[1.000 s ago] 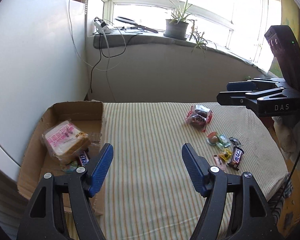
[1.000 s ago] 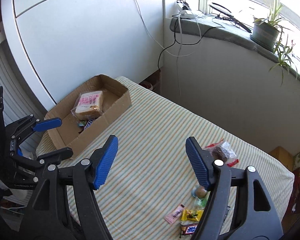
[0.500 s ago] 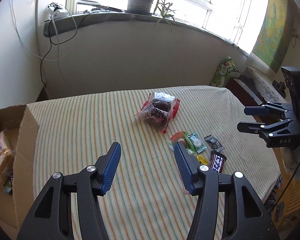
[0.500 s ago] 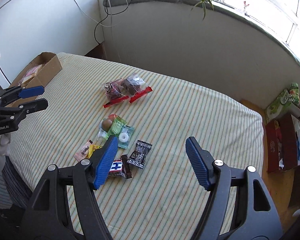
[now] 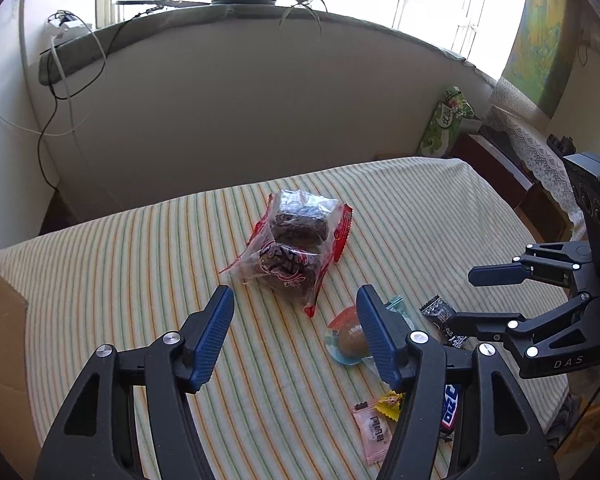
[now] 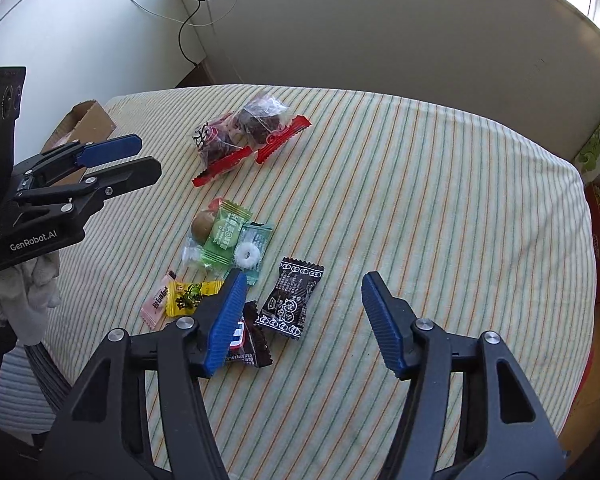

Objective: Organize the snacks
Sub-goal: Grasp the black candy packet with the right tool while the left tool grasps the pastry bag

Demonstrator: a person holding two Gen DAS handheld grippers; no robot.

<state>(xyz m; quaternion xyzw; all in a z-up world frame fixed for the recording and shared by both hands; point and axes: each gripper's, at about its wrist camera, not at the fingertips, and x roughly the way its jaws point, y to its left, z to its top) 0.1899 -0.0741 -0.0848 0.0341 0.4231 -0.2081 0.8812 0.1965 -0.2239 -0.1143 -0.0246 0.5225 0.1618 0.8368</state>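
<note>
Hovering both grippers over the snacks, jaws apart and empty: the left gripper (image 5: 294,334) has just been opening, the right gripper (image 6: 302,312) closing. The dates (image 5: 294,252) lie mid-table; the candies (image 6: 228,240) cluster nearer the front edge. I'd centre my left on the dates, pinch the bag's bulk, then carry it to the box (image 6: 86,122) at the table's left end.

"GenRobot.AI" stands on the left claw (image 6: 112,164), "DAS" on the right claw (image 5: 466,300).
</note>
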